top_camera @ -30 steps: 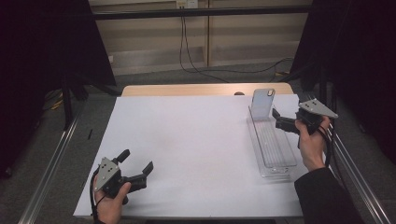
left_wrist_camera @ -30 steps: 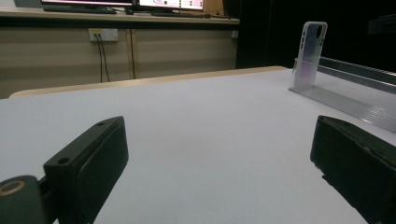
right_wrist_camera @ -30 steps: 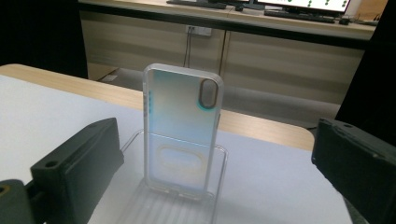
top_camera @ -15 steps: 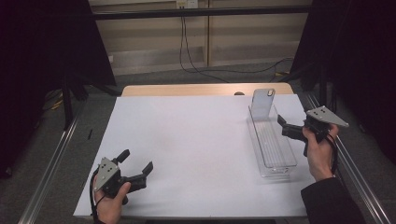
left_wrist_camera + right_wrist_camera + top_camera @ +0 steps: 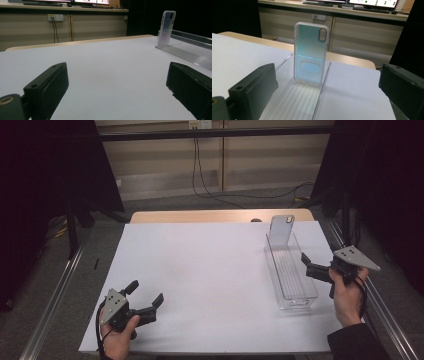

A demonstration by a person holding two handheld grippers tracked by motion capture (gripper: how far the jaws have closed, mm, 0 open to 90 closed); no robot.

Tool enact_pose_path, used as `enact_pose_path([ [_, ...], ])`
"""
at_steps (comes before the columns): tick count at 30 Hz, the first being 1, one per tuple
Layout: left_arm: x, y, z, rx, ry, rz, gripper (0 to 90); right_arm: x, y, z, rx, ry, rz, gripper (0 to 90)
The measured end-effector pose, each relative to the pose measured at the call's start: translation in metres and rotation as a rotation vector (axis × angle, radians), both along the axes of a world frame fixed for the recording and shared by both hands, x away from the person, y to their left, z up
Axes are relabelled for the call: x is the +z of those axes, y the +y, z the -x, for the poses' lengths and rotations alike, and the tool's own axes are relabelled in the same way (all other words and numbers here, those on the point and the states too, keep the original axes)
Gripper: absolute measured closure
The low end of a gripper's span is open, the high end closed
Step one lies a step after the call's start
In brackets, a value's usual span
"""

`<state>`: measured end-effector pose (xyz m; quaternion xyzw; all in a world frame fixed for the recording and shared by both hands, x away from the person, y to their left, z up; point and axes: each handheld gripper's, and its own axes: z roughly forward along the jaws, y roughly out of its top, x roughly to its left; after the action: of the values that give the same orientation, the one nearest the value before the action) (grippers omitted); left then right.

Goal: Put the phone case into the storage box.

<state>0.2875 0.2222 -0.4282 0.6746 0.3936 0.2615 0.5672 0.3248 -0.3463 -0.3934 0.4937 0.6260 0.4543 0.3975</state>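
Note:
A clear phone case (image 5: 281, 229) stands upright at the far end of a long clear plastic tray (image 5: 300, 295) on the right of the white table. In the right gripper view the phone case (image 5: 310, 53) faces me, leaning in the tray (image 5: 322, 82). My right gripper (image 5: 308, 265) is open and holds nothing, just right of the tray's near half, its jaws pointing left toward it. My left gripper (image 5: 146, 293) rests open near the front left of the table, nothing between its jaws. From the left gripper view the phone case (image 5: 167, 28) and tray (image 5: 190, 48) lie far off to the right.
A white sheet (image 5: 210, 270) covers the table, with a wooden strip (image 5: 200, 216) along the far edge. Metal rails (image 5: 55, 300) run down both sides. A cable (image 5: 210, 190) hangs from a wall socket behind the table.
My right gripper has drawn back from the tray's far end toward the person, along the tray's right side. The left gripper has stayed in place.

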Motion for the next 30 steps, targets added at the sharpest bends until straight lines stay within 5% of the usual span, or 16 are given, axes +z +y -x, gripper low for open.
enact_pose_path([
  [6, 0.0, 0.002, 0.001, 0.003, -0.002, -0.007, 4.2, -0.004, -0.001, 0.017, 0.008, -0.005, -0.035, 0.6],
  [23, 0.002, 0.0, 0.009, -0.014, 0.0, -0.014, 4.2, -0.012, 0.01, 0.055, 0.097, -0.029, -0.033, 2.5],
  [30, 0.0, 0.003, 0.014, -0.01, 0.007, -0.017, 4.2, -0.02, 0.009, 0.069, 0.081, -0.015, -0.059, 1.4],
])
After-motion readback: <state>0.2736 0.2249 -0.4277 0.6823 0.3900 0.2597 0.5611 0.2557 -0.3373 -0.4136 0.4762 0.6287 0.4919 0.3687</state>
